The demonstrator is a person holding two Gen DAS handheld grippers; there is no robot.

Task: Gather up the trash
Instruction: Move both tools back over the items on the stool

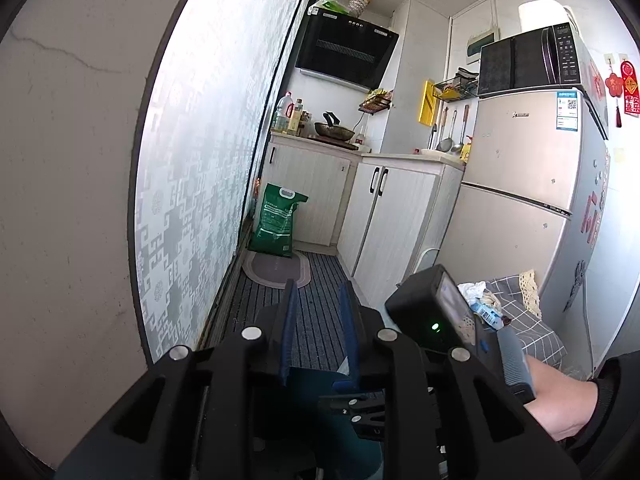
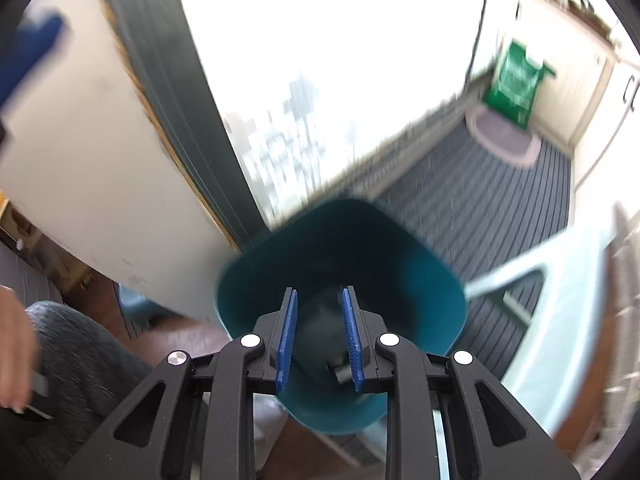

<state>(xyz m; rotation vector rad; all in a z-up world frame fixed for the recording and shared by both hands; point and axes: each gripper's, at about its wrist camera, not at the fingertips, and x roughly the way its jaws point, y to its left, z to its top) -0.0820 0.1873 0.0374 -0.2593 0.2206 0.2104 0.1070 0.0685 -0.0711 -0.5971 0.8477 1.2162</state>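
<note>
A: What is the right gripper [image 2: 319, 334] doing?

B: It is hovering over the teal bin [image 2: 420, 280], its blue pads [image 2: 287, 340] standing a moderate gap apart with nothing pinched between them. The bin's open mouth is filling the middle of the right wrist view (heavily blurred), and a dark shape is lying at its bottom; I cannot tell what it is.

A: And the left gripper [image 1: 318, 332]?

B: Its fingers are also standing apart, gripping nothing, pointing toward the striped floor mat [image 1: 316, 280] and the green sack [image 1: 276, 220] at twelve o'clock.

A: Where is the trash?

B: Some crumpled wrappers [image 1: 482, 304] are lying on the checked cushion [image 1: 532, 320] at about three o'clock in the left wrist view, partly hidden behind the other gripper's body. The fridge [image 1: 532, 168] is standing just behind them.
</note>
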